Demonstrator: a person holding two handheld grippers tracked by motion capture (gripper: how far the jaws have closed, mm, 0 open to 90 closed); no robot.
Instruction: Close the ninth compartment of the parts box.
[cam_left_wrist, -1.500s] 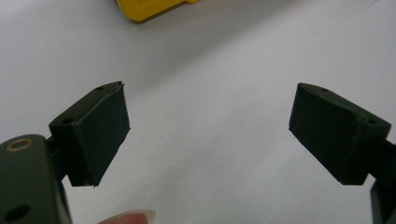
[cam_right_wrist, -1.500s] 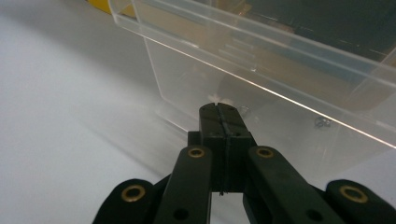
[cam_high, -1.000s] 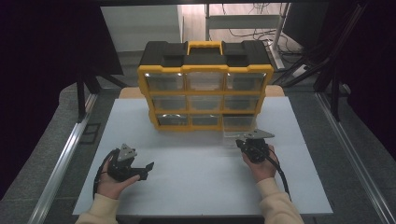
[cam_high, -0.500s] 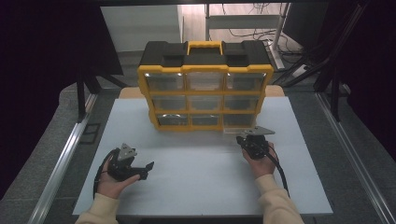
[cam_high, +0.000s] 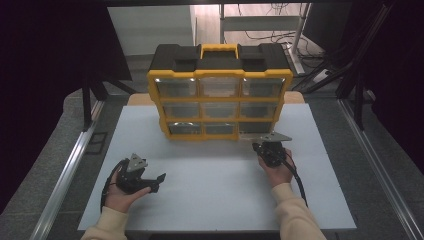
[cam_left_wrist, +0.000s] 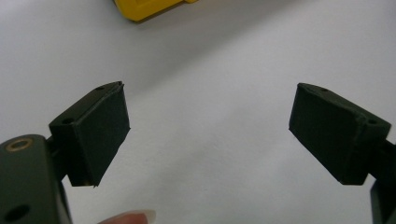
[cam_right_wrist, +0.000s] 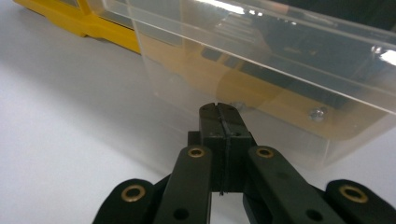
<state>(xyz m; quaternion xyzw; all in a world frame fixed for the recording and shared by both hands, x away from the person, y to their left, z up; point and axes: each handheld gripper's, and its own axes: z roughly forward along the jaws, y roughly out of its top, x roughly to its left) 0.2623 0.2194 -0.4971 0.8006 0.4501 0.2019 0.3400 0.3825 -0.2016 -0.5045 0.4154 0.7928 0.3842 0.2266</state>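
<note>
right gripper (cam_right_wrist: 219, 109) had its jaws clenched together at the front of a clear drawer (cam_right_wrist: 261, 79), apparently pulled out from the bottom right of the yellow organiser (cam_high: 220, 100) at the far side of the white surface (cam_high: 210, 190); contact unclear. left gripper (cam_left_wrist: 210, 126) jaws were released, spread over bare surface.

Beyond the closed jaws of the right gripper (cam_right_wrist: 219, 140), clear drawer (cam_right_wrist: 280, 88) cut off by the top and right edges of the right gripper view; contents too blurred by reflections to tell, and contact between jaw tips and drawer front not resolvable. Above the wide-apart jaws of the left gripper (cam_left_wrist: 208, 135), yellow organizer (cam_left_wrist: 149, 7) cropped to a corner. Below them, fingertip (cam_left_wrist: 133, 217) cut by the bottom edge.
</note>
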